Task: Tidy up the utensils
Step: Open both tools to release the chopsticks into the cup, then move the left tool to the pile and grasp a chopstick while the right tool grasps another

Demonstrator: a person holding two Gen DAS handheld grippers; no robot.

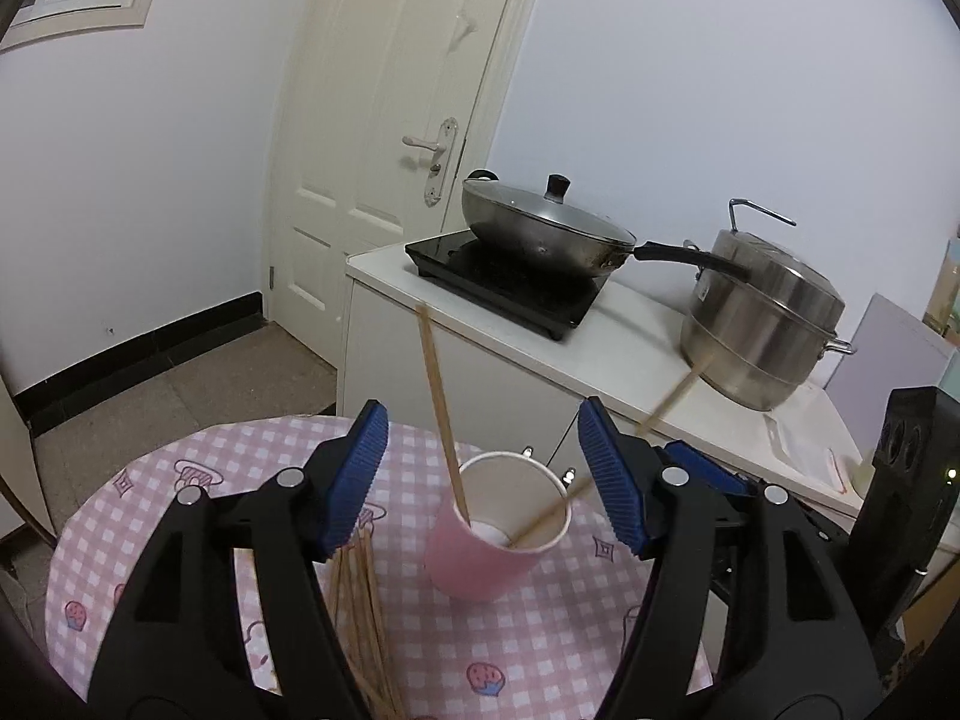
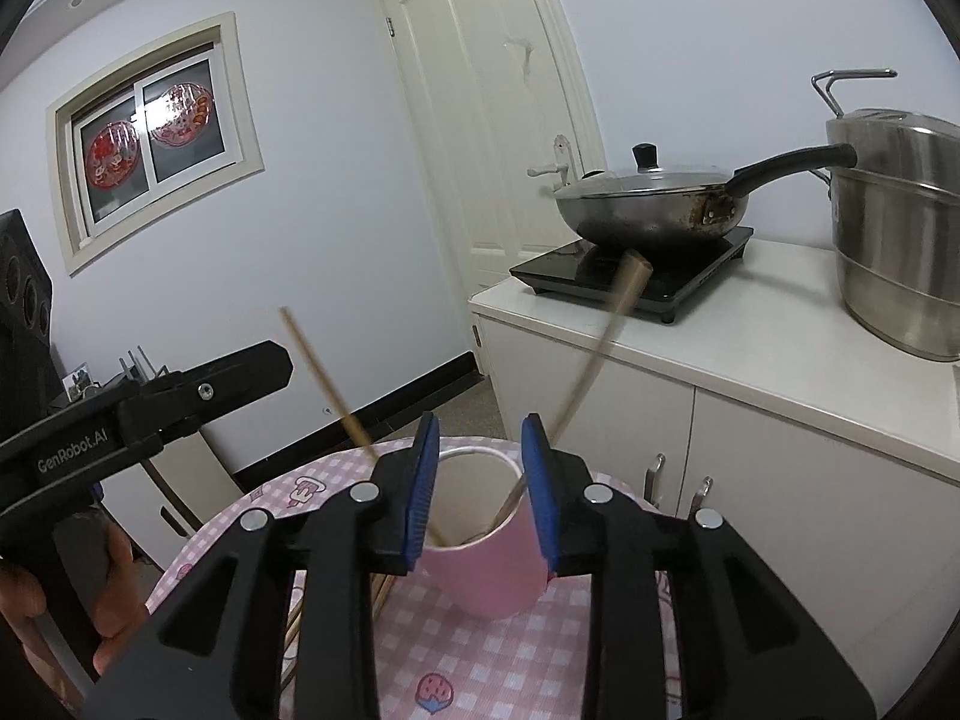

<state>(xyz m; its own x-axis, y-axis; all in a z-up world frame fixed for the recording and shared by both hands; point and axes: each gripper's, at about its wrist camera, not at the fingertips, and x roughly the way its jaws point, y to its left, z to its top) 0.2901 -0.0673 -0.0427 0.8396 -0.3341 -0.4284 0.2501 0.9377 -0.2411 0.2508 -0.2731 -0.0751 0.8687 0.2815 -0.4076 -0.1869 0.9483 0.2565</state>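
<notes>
A pink paper cup (image 1: 480, 564) stands on the round table with the pink checked cloth (image 1: 180, 516). Two wooden chopsticks stand in the cup: one (image 1: 438, 396) leans left, the other (image 1: 666, 408) leans right and is blurred. Several more chopsticks (image 1: 360, 600) lie flat on the cloth under my left finger. My left gripper (image 1: 483, 414) is open wide in front of the cup with nothing between its pads. In the right wrist view the cup (image 2: 486, 576) shows just beyond my right gripper (image 2: 477, 420), whose pads stand slightly apart and grip nothing. The right-leaning chopstick (image 2: 600, 348) passes behind its right finger.
A white counter (image 1: 630, 348) beyond the table carries a black induction hob (image 1: 510, 282), a lidded wok (image 1: 540, 228) and a steel steamer pot (image 1: 762, 324). A closed door (image 1: 384, 150) is at the back. A hand (image 2: 66, 600) holds the left gripper (image 2: 180, 390).
</notes>
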